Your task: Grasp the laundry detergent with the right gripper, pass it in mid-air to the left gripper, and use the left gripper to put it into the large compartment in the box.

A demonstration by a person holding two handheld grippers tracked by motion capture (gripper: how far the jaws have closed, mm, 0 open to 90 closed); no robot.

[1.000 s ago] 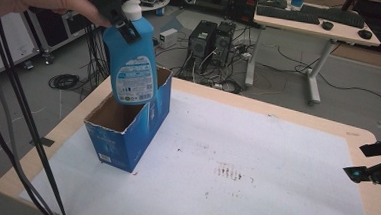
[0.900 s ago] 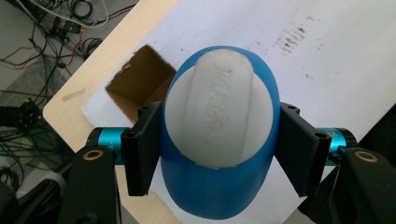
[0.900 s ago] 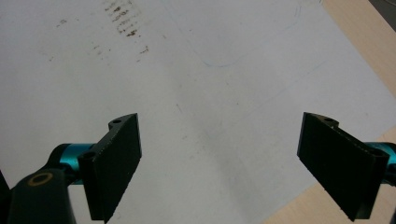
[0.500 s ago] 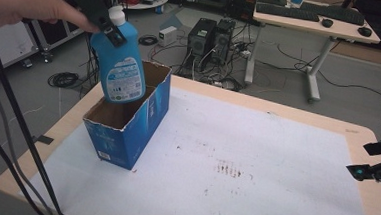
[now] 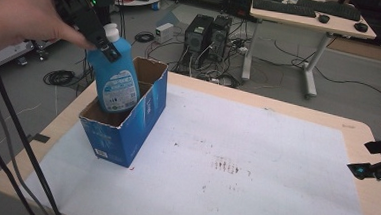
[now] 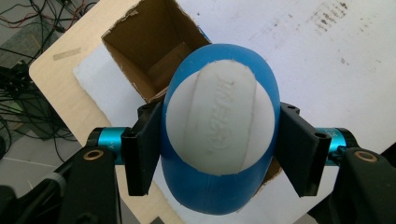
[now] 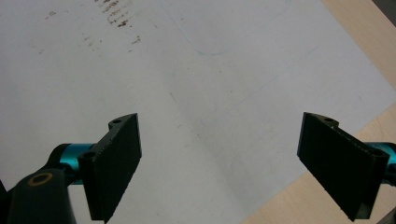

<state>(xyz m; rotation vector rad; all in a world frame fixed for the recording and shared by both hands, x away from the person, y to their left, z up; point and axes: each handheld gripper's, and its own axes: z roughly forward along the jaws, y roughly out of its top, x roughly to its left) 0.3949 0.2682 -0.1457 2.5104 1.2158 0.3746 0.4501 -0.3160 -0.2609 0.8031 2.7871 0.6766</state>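
The left gripper (image 5: 104, 44) clamps the blue bottle (image 5: 116, 83) by its neck, its base inside the box (image 5: 142, 119). The right gripper (image 7: 219, 163) hangs spread wide over the table (image 5: 275, 158), holding nothing.

Your left gripper (image 6: 218, 154) has flat black jaws on teal anodised rods, brass-ringed screw holes and black cables. Your right gripper (image 7: 233, 163) matches: black jaws, teal rods.
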